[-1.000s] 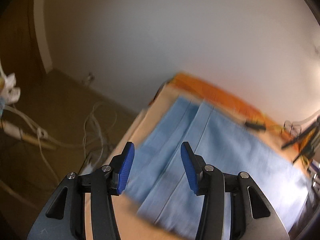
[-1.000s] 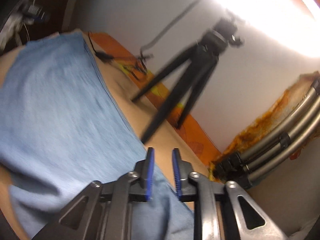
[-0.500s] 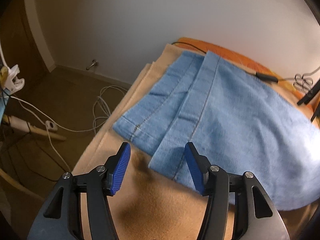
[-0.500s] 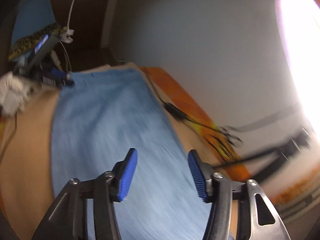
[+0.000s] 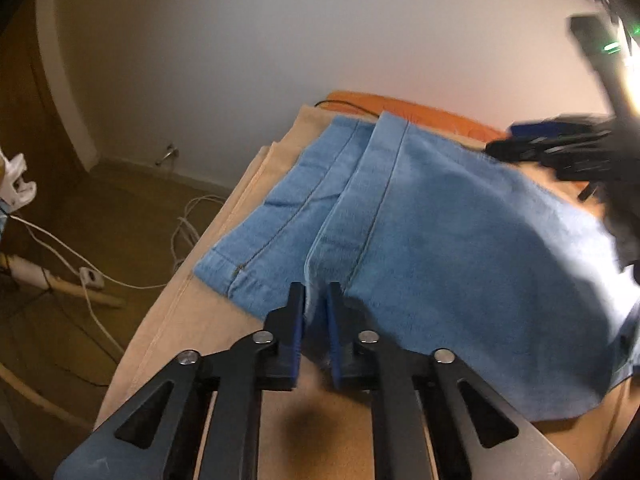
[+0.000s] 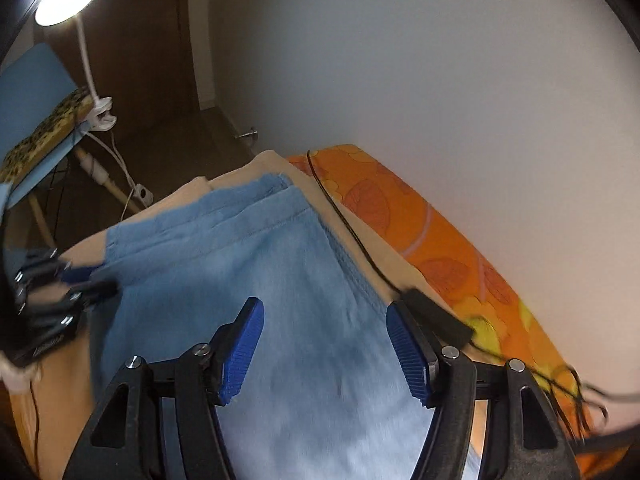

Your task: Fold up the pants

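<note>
Pinching pants (image 5: 420,240) hem, left jaws closed.

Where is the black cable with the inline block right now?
In the right wrist view, the black cable runs along the tan blanket between the jeans and orange sheet, right of the right gripper.

A tan blanket (image 5: 192,320) covers what looks like a bed; blue pants (image 5: 440,248) lie flat on it

The pants (image 5: 440,240) lie on a blanket (image 5: 192,320) over the bed, hem ends toward its far left corner. A patterned sheet (image 6: 460,248) runs along the wall behind, a cable (image 6: 348,232) lying between them.
</note>
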A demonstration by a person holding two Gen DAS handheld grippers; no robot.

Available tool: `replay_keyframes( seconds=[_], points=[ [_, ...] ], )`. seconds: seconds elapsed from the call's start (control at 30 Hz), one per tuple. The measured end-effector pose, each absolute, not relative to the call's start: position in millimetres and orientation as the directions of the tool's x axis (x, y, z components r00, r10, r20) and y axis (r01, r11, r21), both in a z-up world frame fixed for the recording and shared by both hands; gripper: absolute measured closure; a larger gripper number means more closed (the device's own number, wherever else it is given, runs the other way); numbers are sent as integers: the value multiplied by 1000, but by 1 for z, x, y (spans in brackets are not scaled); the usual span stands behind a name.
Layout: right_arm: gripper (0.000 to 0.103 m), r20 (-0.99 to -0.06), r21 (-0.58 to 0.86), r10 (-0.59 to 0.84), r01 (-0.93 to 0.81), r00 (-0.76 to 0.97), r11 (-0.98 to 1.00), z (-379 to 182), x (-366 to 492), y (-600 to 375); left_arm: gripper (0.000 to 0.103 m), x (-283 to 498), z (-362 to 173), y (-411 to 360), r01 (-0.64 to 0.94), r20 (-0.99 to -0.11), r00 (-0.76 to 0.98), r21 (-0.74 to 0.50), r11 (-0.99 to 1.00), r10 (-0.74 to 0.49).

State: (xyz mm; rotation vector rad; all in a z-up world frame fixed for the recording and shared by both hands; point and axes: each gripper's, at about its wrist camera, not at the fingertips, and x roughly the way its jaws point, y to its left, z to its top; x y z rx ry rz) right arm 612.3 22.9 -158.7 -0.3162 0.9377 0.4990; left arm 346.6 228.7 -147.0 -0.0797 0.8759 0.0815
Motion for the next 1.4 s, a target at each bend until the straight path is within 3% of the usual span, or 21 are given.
replay_keyframes(
  seconds=[0.33, 0.43, 0.47, 0.57, 0.67, 1.0, 1.4],
  points=[
    [35, -861, -7, 253, -509, 440, 861, -199, 662, 47, 99, 340, -142, 234, -62, -726, 687, -85, 994, -19],
    [39, -859, 1, 265, -517, 437, 856, -205, 663, 54, 99, 338, -138, 232, -48, -712, 701, -83, 995, -26],
    [45, -856, 9, 274, -518, 437, 855, -206, 664, 56, 99, 337, -136, 230, -43, -709, 705, -82, 996, -28],
    [80, -847, -10, 269, -519, 459, 855, -204, 660, 61, 99, 334, -133, 227, -29, -696, 717, -69, 997, -27],
    [94, -840, -59, 246, -533, 483, 844, -200, 652, 67, 100, 333, -129, 225, -27, -687, 726, -58, 998, -20],
    [96, -821, -205, 169, -559, 545, 804, -185, 642, 79, 100, 334, -130, 237, -39, -681, 732, -68, 997, -18],
    [92, -790, -163, 236, -564, 567, 809, -170, 635, 68, 100, 333, -135, 234, -20, -695, 719, -59, 998, -27]
  ],
)
